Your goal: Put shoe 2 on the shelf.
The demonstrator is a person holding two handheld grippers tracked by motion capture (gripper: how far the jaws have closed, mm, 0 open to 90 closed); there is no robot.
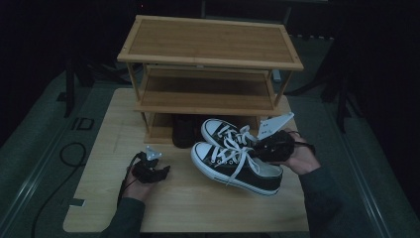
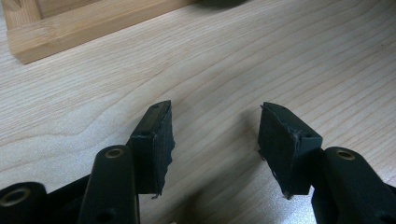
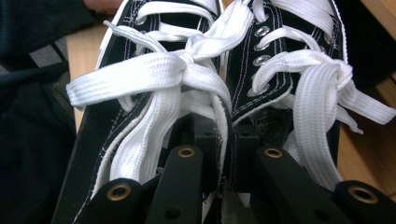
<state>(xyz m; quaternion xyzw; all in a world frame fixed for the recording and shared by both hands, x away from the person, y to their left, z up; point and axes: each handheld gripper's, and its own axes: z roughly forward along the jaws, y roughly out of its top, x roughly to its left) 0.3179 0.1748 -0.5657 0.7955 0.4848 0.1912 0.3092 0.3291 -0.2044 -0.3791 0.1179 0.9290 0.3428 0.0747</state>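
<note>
Left gripper (image 1: 159, 171): rests low over the pale wooden bench (image 1: 104, 148), near its left front; its fingers (image 2: 154, 142) stand wide apart with bare wood grain between them.
Bamboo three-tier shoe rack (image 1: 210, 42): stands at the back of the bench; a dark shoe (image 1: 183, 130) sits on its lowest shelf.
Pair of black canvas sneakers with white laces and white toe caps (image 1: 233, 161): side by side, right of centre, in front of the rack, toes pointing left.
Right gripper (image 1: 265, 148): at the sneakers' heel end; its fingers (image 3: 205, 140) are pinched narrow on the two inner collars, clamping both sneakers together.
</note>
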